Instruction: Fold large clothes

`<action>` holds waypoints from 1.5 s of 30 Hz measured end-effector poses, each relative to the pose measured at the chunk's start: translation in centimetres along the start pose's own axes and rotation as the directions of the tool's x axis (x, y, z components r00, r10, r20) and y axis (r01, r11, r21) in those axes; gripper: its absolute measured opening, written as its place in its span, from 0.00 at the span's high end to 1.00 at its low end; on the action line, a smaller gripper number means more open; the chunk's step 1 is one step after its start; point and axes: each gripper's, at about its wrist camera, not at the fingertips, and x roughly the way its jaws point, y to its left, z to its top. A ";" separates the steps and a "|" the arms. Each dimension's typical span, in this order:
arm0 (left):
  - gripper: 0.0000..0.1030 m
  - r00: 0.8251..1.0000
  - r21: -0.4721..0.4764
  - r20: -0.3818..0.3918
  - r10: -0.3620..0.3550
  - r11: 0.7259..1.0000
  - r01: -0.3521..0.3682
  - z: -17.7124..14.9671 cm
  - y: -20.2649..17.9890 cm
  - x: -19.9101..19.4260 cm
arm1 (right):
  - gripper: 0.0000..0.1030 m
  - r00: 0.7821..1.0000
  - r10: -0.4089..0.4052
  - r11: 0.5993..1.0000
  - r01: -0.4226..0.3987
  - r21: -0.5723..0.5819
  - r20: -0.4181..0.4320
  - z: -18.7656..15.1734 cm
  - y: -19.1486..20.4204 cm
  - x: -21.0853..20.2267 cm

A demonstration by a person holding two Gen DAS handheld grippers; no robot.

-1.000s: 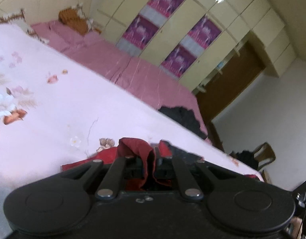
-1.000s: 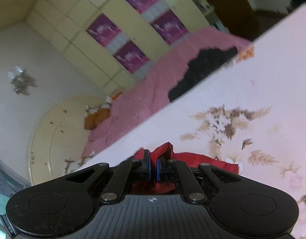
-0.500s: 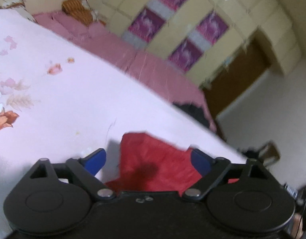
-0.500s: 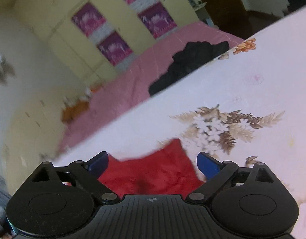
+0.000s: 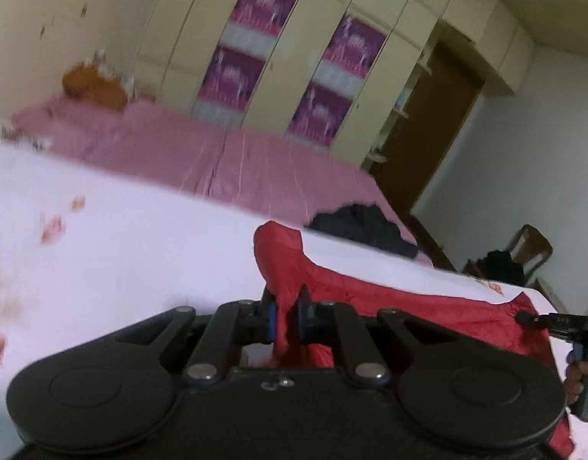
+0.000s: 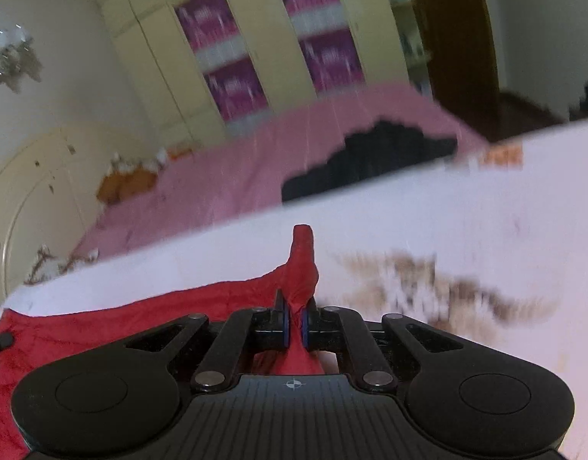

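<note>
Two views: I take the left wrist first, then the right.
Left wrist, my gripper: the left gripper (image 5: pixel 285 320) has just been closing, and I see its blue pads pressed together on a bunched fold of the red garment (image 5: pixel 390 306), pinching it.
Left wrist, the garment: red cloth rises in a rounded peak just ahead of my fingertips and runs off to the right, lying on the pale floral sheet (image 5: pixel 140 245) of the bed.
Left wrist, far edge: at the right border I make out the tip of the right gripper (image 5: pixel 524 317) touching the garment's far corner, with a hand (image 5: pixel 575 381) on its handle below.
Left wrist, background: pink bedspread (image 5: pixel 217 157), a dark heap of clothing (image 5: pixel 363 224) on it, cream wardrobe doors with purple panels (image 5: pixel 332 88), a wooden chair (image 5: pixel 531 249) by the wall.
Right wrist, my gripper: the right gripper (image 6: pixel 294 324) has also just been closing; its pads squeeze a twisted neck of the same red garment (image 6: pixel 102 326).
Right wrist, the garment: a narrow tuft stands up past the fingertips, and the rest spreads to the left across the sheet (image 6: pixel 466 222).
Right wrist, left border: a small dark tip sits at the cloth's edge; I cannot tell what it is.
Right wrist, background: blurred brown flower print (image 6: pixel 428 283) on the sheet, the dark clothing (image 6: pixel 370 157) on the pink bedspread (image 6: pixel 236 176).
</note>
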 end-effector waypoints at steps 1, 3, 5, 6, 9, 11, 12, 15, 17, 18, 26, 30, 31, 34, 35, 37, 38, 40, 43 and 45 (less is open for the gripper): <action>0.91 1.000 0.024 -0.010 0.015 1.000 -0.015 0.1 -0.4 0.5 | 0.95 1.000 -0.010 1.000 0.010 -0.007 0.001 0.0 0.0 0.2; 0.91 0.996 0.033 -0.075 0.056 0.998 -0.054 -0.3 -0.5 2.4 | 0.95 0.998 -0.038 0.999 0.038 -0.013 -0.050 -0.6 -0.1 1.6; 0.91 0.986 0.007 -0.149 0.079 0.997 -0.078 -1.3 0.1 4.2 | 0.95 0.991 -0.065 0.998 0.064 -0.017 -0.118 -1.7 -0.5 3.2; 0.91 0.978 0.003 -0.186 0.089 0.996 -0.090 -1.9 0.4 5.2 | 0.95 0.983 -0.081 0.997 0.079 -0.018 -0.163 -2.5 -0.8 4.1; 0.91 0.976 -0.008 -0.194 0.099 0.995 -0.103 -3.5 0.9 6.0 | 0.95 0.980 -0.094 0.996 0.093 -0.015 -0.177 -3.7 -1.4 4.7; 0.91 0.977 0.009 -0.181 0.112 0.994 -0.113 -3.6 0.7 5.6 | 0.95 0.980 -0.102 0.995 0.099 -0.025 -0.168 -4.0 -1.4 4.6; 0.90 0.977 0.020 -0.177 0.121 0.993 -0.119 -3.6 0.5 5.5 | 0.95 0.980 -0.107 0.994 0.102 -0.039 -0.167 -4.2 -1.2 4.5; 0.84 0.972 0.065 -0.182 0.148 0.988 -0.138 -3.5 -0.1 5.1 | 0.95 0.977 -0.120 0.992 0.112 -0.059 -0.175 -4.1 -0.5 4.5; 0.62 0.969 0.067 -0.180 0.172 0.984 -0.162 -2.9 -0.3 5.0 | 0.66 0.975 -0.128 0.991 0.121 -0.048 -0.184 -3.8 -0.3 4.2; 0.33 0.965 0.064 -0.168 0.202 0.979 -0.194 -2.7 -0.4 4.4 | 0.49 0.973 -0.148 0.989 0.142 -0.048 -0.174 -3.1 -0.1 3.6; 0.29 0.985 -0.012 0.026 0.170 0.985 -0.170 -4.8 -3.8 -7.7 | 0.50 0.999 0.004 0.997 -0.007 -0.078 -0.046 -4.3 1.9 -7.3; 0.31 0.985 -0.040 0.017 0.171 0.985 -0.170 -9.4 -6.9 -12.4 | 0.50 0.999 0.018 0.999 -0.020 -0.040 -0.043 -8.6 2.9 -12.2; 0.32 0.979 -0.059 0.007 0.205 0.977 -0.204 -10.6 -7.5 -13.3 | 0.50 0.999 0.016 1.000 -0.016 -0.005 -0.049 -10.0 2.9 -13.4; 0.22 0.968 -0.166 -0.027 0.248 0.954 -0.249 -13.6 -7.6 -15.6 | 0.50 0.997 0.024 0.995 -0.018 0.096 -0.067 -13.2 2.5 -16.1; 0.23 0.955 -0.164 -0.058 0.290 0.941 -0.295 -14.2 -7.5 -15.6 | 0.50 0.997 0.013 0.994 -0.005 0.112 -0.077 -14.1 2.5 -16.7; 0.24 0.948 -0.185 -0.104 0.300 0.931 -0.315 -14.7 -6.8 -16.2 | 0.50 0.996 0.001 0.994 0.009 0.108 -0.085 -15.2 2.7 -18.0; 0.25 0.955 -0.225 -0.101 0.278 0.929 -0.294 -14.7 -6.3 -16.8 | 0.50 0.996 0.006 0.992 0.005 0.124 -0.093 -15.4 2.6 -18.4; 0.20 0.980 -0.376 -0.081 0.184 0.905 -0.201 -15.0 -5.0 -18.0 | 0.49 0.994 0.025 0.979 -0.003 0.206 -0.103 -15.7 1.9 -19.0; 0.14 0.993 -0.577 -0.042 0.109 0.809 -0.113 -16.7 -4.6 -18.5 | 0.10 0.996 0.047 0.934 -0.017 0.356 -0.075 -16.2 0.2 -19.7; 0.18 0.996 -0.629 -0.004 0.093 0.774 -0.075 -17.6 -4.8 -18.7 | 0.11 0.994 0.094 0.890 -0.061 0.452 -0.050 -16.7 -0.7 -20.1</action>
